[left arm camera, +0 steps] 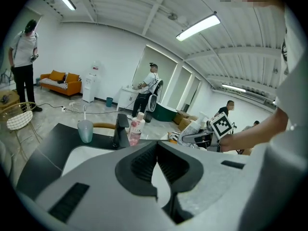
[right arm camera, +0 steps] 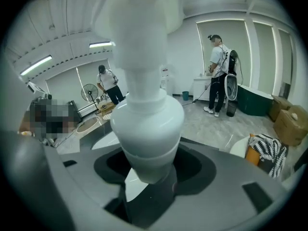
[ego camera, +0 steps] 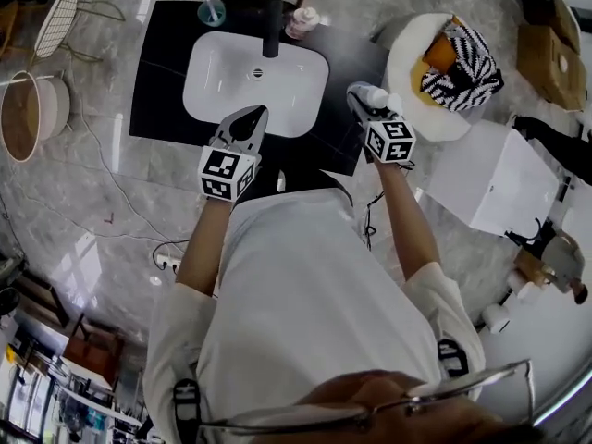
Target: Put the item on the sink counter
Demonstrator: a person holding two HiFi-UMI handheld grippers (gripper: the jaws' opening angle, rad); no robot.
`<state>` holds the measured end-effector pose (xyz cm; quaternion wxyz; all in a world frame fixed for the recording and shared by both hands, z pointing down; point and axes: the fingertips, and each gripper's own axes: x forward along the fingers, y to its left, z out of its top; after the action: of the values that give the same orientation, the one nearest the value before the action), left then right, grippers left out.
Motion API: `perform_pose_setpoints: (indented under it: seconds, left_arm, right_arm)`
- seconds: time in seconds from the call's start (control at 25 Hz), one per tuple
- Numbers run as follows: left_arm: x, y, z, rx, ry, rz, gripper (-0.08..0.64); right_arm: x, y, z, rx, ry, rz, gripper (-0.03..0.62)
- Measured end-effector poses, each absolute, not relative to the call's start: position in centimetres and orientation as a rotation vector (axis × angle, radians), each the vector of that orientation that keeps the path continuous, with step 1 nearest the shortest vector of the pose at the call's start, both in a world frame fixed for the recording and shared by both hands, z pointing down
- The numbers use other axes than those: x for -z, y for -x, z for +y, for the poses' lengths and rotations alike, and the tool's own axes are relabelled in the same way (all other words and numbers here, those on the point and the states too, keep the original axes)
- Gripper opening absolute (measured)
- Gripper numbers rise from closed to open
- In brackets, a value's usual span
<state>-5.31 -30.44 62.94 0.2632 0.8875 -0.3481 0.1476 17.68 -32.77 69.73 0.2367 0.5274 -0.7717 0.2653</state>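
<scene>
My right gripper (ego camera: 363, 101) is shut on a white pump bottle (ego camera: 375, 92), held over the right end of the black sink counter (ego camera: 162, 63). In the right gripper view the bottle (right arm camera: 147, 124) fills the space between the jaws of that gripper (right arm camera: 149, 166). Over the front rim of the white basin (ego camera: 231, 77) hovers my left gripper (ego camera: 248, 123). Its jaws (left arm camera: 155, 153) are shut, pads meeting at the tip with nothing between them.
A black faucet (ego camera: 271, 30), a pink bottle (ego camera: 302, 21) and a cup (ego camera: 212, 10) with a toothbrush stand behind the basin. A white round tub (ego camera: 407, 104) with striped cloth sits right of the counter, a white box (ego camera: 495, 178) beyond. People stand far off.
</scene>
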Motion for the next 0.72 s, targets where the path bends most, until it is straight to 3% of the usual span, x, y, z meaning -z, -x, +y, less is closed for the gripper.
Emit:
perform_pose_setpoints:
  seconds: [0.72]
  left_arm:
    - [-65.7, 3.0, -29.5, -0.463, -2.257, -1.053, 0.005]
  right_arm:
    - [-84.2, -20.7, -39.2, -0.84, -1.436, -1.958, 0.252]
